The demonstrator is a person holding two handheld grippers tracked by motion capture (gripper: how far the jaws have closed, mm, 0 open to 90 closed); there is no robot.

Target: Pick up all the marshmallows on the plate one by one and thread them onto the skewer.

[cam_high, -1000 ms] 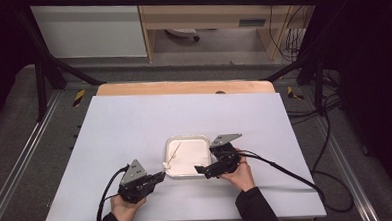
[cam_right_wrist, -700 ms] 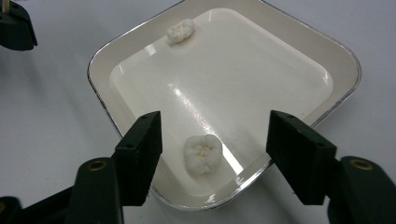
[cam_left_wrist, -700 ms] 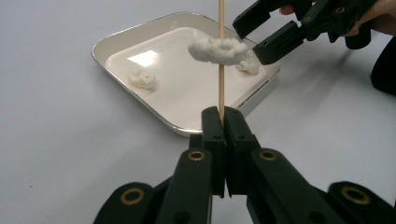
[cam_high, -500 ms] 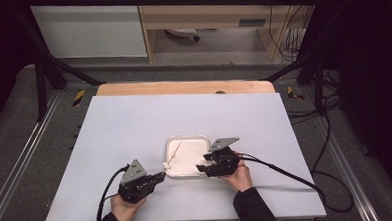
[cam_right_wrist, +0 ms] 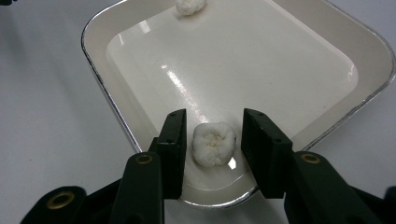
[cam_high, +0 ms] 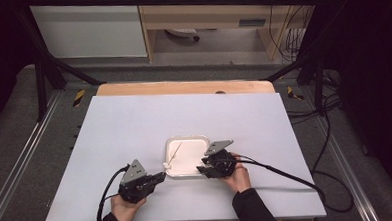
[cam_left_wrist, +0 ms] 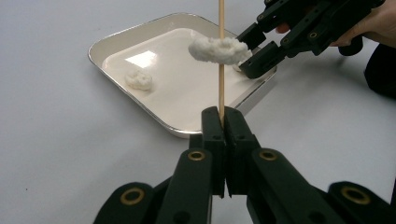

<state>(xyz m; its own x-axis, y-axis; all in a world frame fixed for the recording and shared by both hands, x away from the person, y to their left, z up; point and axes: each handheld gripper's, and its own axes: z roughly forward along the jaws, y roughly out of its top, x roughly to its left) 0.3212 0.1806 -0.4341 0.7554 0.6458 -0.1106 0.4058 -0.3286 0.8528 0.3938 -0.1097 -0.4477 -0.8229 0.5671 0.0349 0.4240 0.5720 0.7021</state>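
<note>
Straddling a white piece (cam_right_wrist: 214, 143) at the tray's (cam_high: 171, 142) near right corner, the right gripper (cam_right_wrist: 212, 140) has dropped lower over the past second, its jaws apart on either side and not yet touching it. The left gripper (cam_left_wrist: 223, 122) stays clamped on the skewer (cam_left_wrist: 221, 56) off the tray's near left corner, one piece (cam_left_wrist: 218, 49) already threaded. A third piece (cam_left_wrist: 138, 80) lies by the far left edge, so the next pick looks imminent.

There are no words, numbers or signs that can be read on anything here.
</note>
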